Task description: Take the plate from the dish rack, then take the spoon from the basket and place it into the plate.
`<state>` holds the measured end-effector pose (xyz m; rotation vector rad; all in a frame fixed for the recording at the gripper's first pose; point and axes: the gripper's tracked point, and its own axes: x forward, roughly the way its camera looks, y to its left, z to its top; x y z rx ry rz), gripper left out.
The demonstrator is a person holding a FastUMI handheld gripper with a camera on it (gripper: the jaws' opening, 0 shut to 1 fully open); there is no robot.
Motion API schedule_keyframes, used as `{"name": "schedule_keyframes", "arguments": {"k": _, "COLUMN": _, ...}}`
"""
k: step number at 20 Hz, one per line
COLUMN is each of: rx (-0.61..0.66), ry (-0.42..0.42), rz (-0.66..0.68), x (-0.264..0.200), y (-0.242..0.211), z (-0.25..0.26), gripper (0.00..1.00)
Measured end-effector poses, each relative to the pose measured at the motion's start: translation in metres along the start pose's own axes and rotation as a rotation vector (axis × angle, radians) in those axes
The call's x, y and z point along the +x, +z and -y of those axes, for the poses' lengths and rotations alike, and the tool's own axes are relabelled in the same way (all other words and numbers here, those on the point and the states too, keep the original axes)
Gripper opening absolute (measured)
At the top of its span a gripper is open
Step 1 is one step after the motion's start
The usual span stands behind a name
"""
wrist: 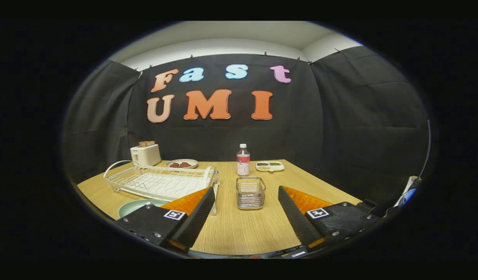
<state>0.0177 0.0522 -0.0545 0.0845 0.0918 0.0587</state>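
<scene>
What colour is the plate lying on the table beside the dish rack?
Pale green, best seen in the gripper view: the plate lies behind the open gripper's left finger.

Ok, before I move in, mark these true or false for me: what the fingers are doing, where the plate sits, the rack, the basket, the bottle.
1. The gripper is open, nothing between its fingers. True.
2. The green plate stands in the dish rack. False: it lies on the table beside the rack, behind the left finger.
3. The dish rack holds several dishes. False: no dishes show in it.
4. The wire basket stands just ahead of the fingers. True.
5. The water bottle lies on its side. False: it stands upright beyond the basket.
</scene>
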Motion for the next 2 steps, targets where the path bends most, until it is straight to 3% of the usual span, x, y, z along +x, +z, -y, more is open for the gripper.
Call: {"name": "schedule_keyframes", "arguments": {"k": 2, "rx": 0.001, "ry": 0.000, "rz": -0.002, "x": 0.0003, "y": -0.0012, "z": 0.0000, "gripper": 0.97}}
